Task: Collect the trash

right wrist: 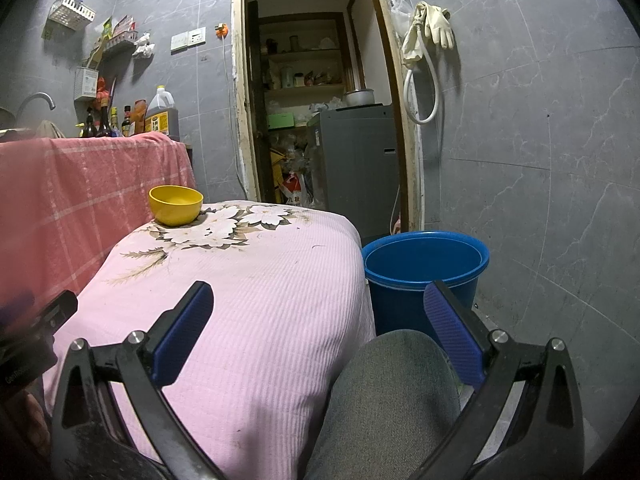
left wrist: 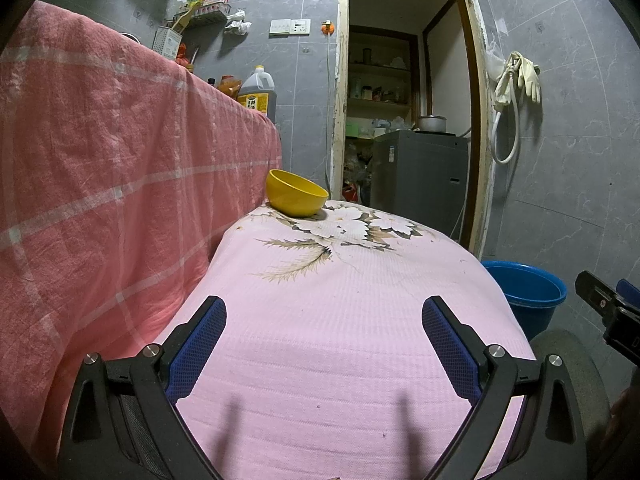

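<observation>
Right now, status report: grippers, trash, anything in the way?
Left gripper open, empty, over pink cloth. Right gripper open, empty. No trash visible; yellow bowl at far edge, blue bucket on floor. Nothing in the way.

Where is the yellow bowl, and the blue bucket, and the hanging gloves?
yellow bowl (right wrist: 176,210): right wrist view, on its outer side.
blue bucket (right wrist: 424,258): right wrist view, on its inner wall.
gloves (right wrist: 438,26): right wrist view, on the glove's palm.

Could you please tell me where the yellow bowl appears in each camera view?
Left wrist view: the yellow bowl sits just left of centre, at the far edge of the pink flowered cloth.
Right wrist view: the bowl is in the left-centre.
Shared landmark: the blue bucket on the floor.
</observation>
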Demonstrator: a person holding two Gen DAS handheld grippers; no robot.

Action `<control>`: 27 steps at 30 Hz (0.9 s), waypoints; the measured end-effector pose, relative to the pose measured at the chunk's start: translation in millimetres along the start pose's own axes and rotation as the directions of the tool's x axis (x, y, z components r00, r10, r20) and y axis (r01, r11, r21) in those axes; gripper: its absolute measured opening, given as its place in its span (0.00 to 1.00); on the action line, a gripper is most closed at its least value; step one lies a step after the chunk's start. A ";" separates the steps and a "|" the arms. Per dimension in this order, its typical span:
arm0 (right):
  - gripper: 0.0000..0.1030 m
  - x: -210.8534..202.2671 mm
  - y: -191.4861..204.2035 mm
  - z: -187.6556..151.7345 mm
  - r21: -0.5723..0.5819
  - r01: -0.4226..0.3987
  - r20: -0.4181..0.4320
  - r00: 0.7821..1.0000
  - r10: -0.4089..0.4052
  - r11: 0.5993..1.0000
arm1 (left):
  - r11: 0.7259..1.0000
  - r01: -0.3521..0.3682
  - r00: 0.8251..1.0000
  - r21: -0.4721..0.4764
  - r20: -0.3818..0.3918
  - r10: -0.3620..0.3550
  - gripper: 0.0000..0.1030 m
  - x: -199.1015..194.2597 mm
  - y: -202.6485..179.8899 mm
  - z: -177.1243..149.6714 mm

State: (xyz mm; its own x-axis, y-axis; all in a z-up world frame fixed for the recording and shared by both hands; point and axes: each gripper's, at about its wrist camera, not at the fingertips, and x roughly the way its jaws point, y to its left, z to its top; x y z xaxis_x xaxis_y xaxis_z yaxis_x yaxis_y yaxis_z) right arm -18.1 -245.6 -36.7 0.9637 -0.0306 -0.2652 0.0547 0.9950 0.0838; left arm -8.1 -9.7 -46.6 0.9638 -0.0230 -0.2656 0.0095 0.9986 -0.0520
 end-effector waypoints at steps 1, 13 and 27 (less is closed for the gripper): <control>1.00 -0.3 0.8 -0.3 0.000 0.000 0.000 1.000 0.000 1.000 | 1.000 0.000 1.000 0.000 0.000 0.000 0.93 0.0 0.0 0.0; 1.00 -0.2 0.1 -0.2 0.002 0.000 -0.001 1.000 0.000 1.000 | 1.000 0.002 1.000 0.002 -0.002 -0.002 0.93 0.5 -0.1 -2.2; 1.00 -0.6 -0.5 -0.8 0.005 -0.001 -0.004 1.000 0.001 1.000 | 1.000 0.002 1.000 0.003 -0.003 -0.002 0.93 0.6 -0.1 -1.6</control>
State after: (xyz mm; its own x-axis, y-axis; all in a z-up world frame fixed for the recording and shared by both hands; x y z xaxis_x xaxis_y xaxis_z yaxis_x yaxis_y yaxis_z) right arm -18.9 -246.0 -37.4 0.9628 -0.0296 -0.2685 0.0553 0.9945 0.0886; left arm -7.9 -9.8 -48.3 0.9629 -0.0253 -0.2685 0.0122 0.9987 -0.0501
